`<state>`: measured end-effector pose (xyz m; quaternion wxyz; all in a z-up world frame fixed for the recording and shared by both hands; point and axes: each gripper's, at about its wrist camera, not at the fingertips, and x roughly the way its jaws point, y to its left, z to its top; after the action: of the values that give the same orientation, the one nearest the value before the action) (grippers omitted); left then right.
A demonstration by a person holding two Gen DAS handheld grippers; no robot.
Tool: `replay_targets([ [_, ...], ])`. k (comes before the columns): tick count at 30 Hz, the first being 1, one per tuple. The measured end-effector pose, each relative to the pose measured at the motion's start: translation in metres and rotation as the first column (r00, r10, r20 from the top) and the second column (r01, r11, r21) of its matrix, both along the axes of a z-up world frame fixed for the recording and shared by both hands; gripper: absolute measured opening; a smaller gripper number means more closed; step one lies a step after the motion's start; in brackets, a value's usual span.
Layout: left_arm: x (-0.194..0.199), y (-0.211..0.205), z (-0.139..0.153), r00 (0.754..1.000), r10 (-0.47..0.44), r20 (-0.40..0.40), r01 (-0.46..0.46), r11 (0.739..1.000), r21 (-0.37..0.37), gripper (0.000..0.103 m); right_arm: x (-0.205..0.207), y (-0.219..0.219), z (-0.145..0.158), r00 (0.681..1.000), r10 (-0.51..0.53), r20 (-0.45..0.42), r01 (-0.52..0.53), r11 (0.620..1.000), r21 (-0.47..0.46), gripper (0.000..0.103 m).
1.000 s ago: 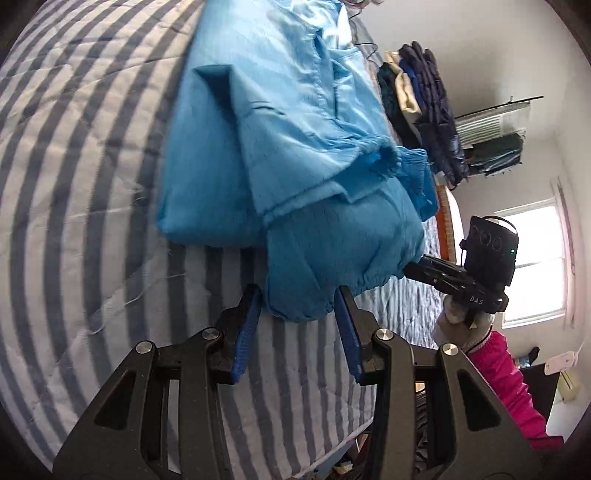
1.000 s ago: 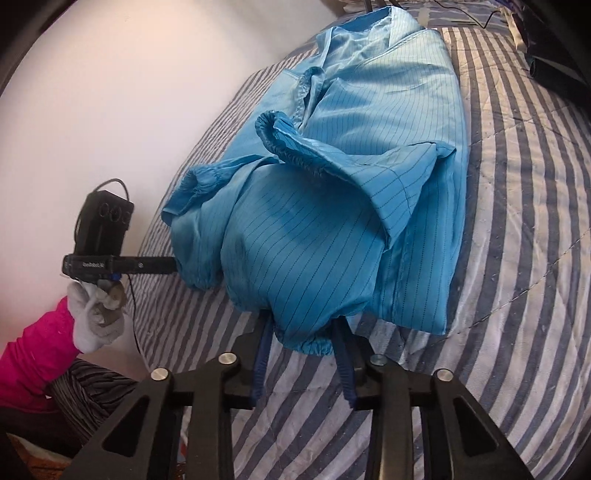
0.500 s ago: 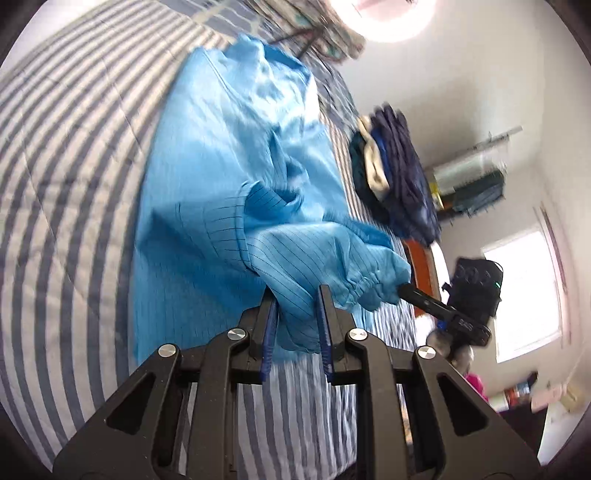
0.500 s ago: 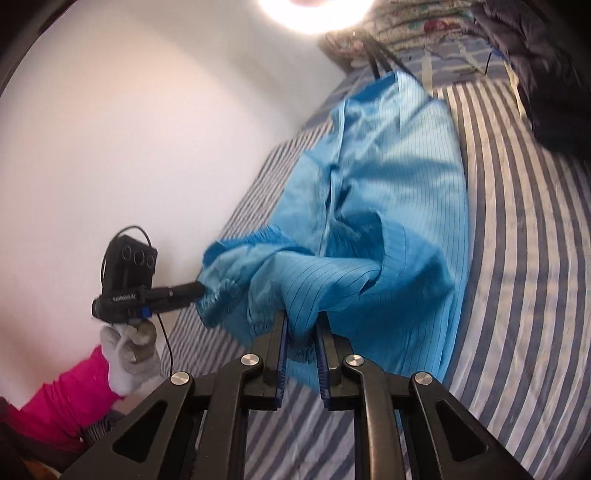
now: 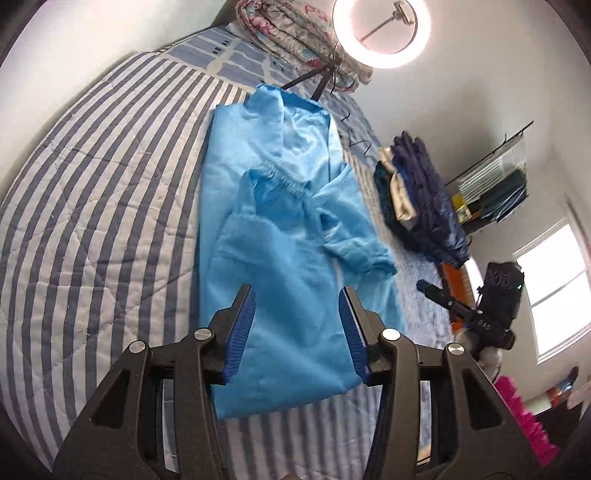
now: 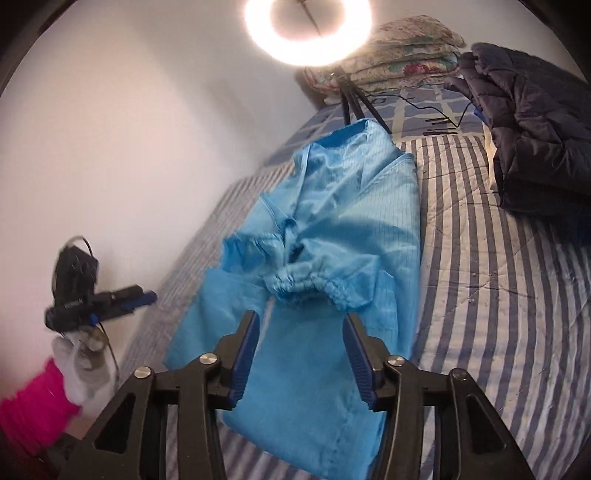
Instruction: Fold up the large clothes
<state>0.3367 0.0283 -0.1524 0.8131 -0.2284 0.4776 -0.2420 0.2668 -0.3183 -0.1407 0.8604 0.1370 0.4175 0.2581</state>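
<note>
A large light-blue garment (image 5: 280,258) lies lengthwise on the striped bed (image 5: 92,206), both sleeves with gathered cuffs folded across its middle. It also shows in the right wrist view (image 6: 325,266). My left gripper (image 5: 297,328) is open and empty, raised above the garment's near end. My right gripper (image 6: 301,354) is open and empty, also above the near end. Each gripper shows in the other's view: the right one (image 5: 461,306) beside the bed's right, the left one (image 6: 107,299) at the left.
A pile of dark jackets (image 5: 424,206) lies on the bed's right side, also in the right wrist view (image 6: 535,129). A ring light (image 5: 380,29) on a tripod and a folded floral quilt (image 5: 295,37) stand at the head. A wall (image 6: 129,129) runs along the bed's left.
Both grippers were shut on the sleeve cuffs, lifted them onto the garment's middle, let go and opened. Both have pulled back and risen.
</note>
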Motion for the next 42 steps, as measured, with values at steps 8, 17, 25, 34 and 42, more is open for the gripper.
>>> replay_targets([
  [8, 0.013, -0.040, -0.027, 0.995, -0.099, 0.024, 0.094, 0.981, 0.170, 0.047, 0.019, 0.051, -0.024, 0.992, 0.122, -0.035, -0.127, 0.969, -0.214, 0.037],
  [17, 0.046, -0.056, -0.058, 0.997, -0.080, 0.012, 0.077, 0.980, 0.183, 0.047, 0.083, 0.042, -0.036, 0.999, -0.043, 0.000, 0.042, 0.982, -0.186, 0.037],
  [25, 0.052, -0.042, -0.048, 0.998, -0.046, 0.044, 0.039, 0.988, 0.148, 0.047, 0.078, 0.021, -0.021, 0.997, -0.075, 0.027, 0.077, 0.992, -0.101, 0.036],
  [34, 0.050, -0.036, -0.060, 0.998, -0.022, 0.053, 0.008, 0.968, 0.251, 0.047, 0.037, 0.037, -0.047, 1.000, 0.011, 0.022, -0.002, 0.929, -0.370, 0.029],
  [42, 0.019, -0.032, -0.036, 0.994, -0.011, 0.112, -0.024, 0.952, 0.305, 0.034, 0.028, 0.029, -0.038, 0.999, -0.033, 0.024, 0.039, 0.925, -0.377, 0.029],
])
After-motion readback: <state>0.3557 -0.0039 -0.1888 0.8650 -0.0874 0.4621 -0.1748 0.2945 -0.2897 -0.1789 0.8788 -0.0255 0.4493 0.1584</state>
